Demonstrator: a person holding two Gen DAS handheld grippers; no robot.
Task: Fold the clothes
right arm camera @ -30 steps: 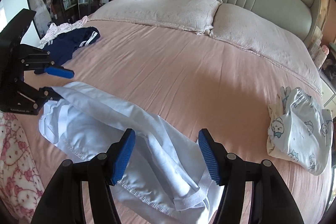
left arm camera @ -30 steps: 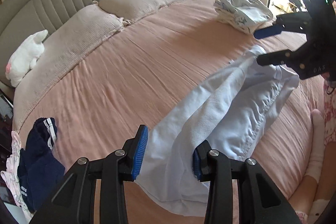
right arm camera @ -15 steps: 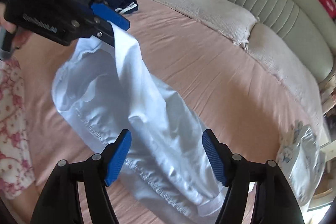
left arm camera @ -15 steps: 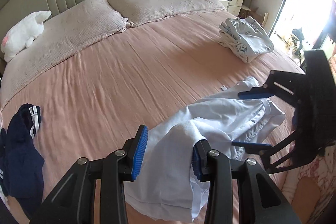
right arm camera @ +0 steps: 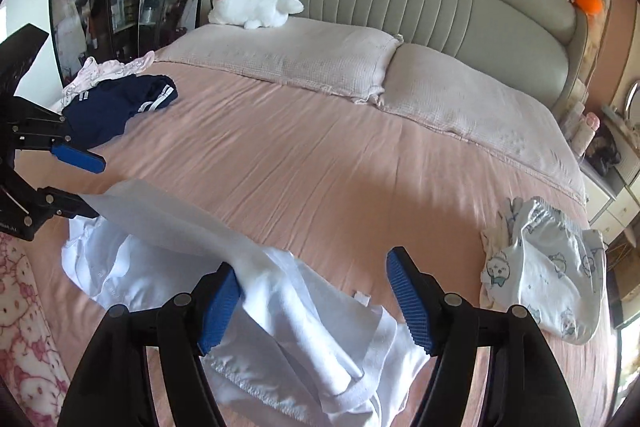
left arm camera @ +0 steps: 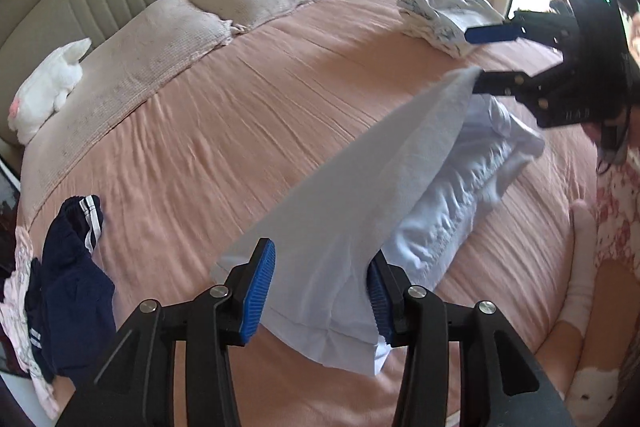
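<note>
I am steering two sets of tongs over a pink bed [left arm camera: 248,131]. A white garment [left arm camera: 360,195] is lying near the bed's near edge, one strip of it stretched taut in the air between my tongs. Compared with a moment ago, the left tongs [left arm camera: 318,291] have just been opening, the hem sitting loosely between their blue pads. The right tongs [right arm camera: 316,299] have been widening too; cloth is draping over one pad only, unclamped. I judge I am releasing this fold. A folded patterned garment [right arm camera: 548,267] is resting aside; navy shorts [left arm camera: 68,275] are waiting.
</note>
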